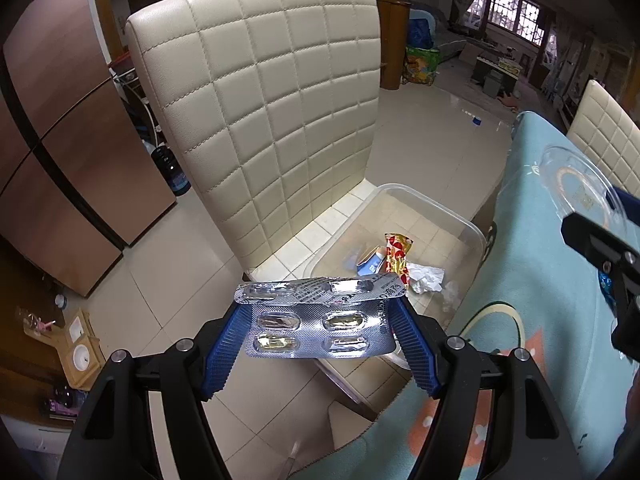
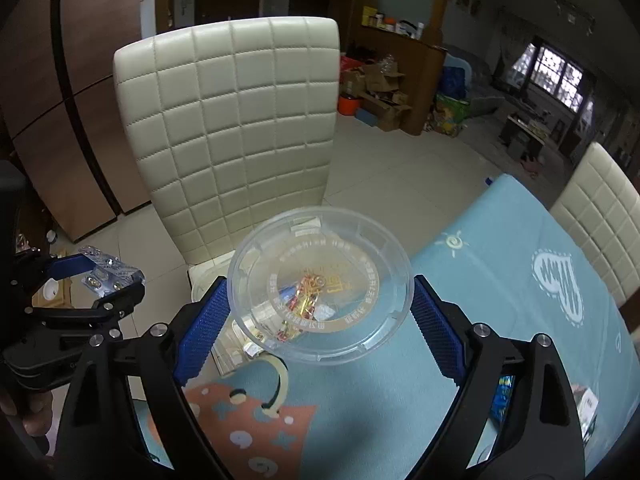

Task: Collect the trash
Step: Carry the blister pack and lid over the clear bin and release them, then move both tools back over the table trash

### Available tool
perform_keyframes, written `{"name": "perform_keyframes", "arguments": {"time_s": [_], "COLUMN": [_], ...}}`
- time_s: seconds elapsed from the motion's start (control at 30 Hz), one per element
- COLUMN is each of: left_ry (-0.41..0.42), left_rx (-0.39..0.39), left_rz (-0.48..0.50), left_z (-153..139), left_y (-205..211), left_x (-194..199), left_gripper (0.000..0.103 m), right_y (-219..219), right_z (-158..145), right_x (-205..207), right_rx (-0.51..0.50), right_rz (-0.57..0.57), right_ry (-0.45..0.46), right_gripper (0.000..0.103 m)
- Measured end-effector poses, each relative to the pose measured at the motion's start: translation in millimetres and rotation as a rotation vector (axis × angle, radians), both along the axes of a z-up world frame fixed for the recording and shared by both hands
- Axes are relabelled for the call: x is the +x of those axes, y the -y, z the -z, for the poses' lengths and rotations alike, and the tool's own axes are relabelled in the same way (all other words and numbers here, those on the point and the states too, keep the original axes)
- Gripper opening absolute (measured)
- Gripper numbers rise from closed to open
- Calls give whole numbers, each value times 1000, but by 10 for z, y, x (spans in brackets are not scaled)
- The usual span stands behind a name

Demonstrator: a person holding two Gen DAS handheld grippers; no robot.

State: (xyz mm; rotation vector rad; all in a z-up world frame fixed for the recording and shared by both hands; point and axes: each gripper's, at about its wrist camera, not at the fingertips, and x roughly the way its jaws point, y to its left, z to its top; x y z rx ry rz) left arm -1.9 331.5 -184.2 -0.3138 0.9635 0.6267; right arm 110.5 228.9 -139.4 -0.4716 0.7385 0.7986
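The left hand-held gripper [image 1: 320, 320] is gripping a pill pack [image 1: 320, 316] near the bin [image 1: 472, 232] sitting on the chair [image 1: 260, 112]; the right hand-held gripper [image 2: 320, 300] is clamping a clear lid [image 2: 320, 284] above the bench [image 2: 500, 280].

bin [image 1: 460, 216] on chair [image 1: 256, 92] | wrappers [image 1: 396, 258] in bin | table [image 1: 540, 280] right of chair

A bent silver pill blister pack [image 1: 318, 322] and a clear round lid [image 2: 320, 284] are held in the air; wrappers [image 1: 396, 256] and tissue [image 1: 428, 276] lie in the clear bin [image 1: 474, 232].
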Motion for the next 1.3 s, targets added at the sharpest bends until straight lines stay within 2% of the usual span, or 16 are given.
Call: {"name": "perform_keyframes", "arguments": {"time_s": [0.07, 0.17, 0.37, 0.73, 1.1, 1.3], "left_ry": [-4, -9, -17, -15, 13, 37], "left_rx": [-3, -8, -24, -5, 29, -23], "left_rz": [-5, -3, 21, 139, 209, 240], "left_z": [14, 38, 77, 40, -73, -138], "left_y": [-20, -28, 7, 286, 368, 419], "left_x": [11, 45, 165, 506, 843, 988], "left_gripper": [69, 69, 69, 69, 69, 74], "right_y": [-33, 9, 195, 803, 1237, 1374], "right_z": [7, 32, 167, 293, 299, 275], "right_x": [29, 67, 148, 336, 442, 480], "right_rx": [-7, 9, -25, -27, -11, -2], "right_rz": [1, 16, 62, 224, 347, 385], "right_ry": [5, -15, -67, -145, -161, -161], "right_gripper": [98, 98, 98, 98, 98, 98]}}
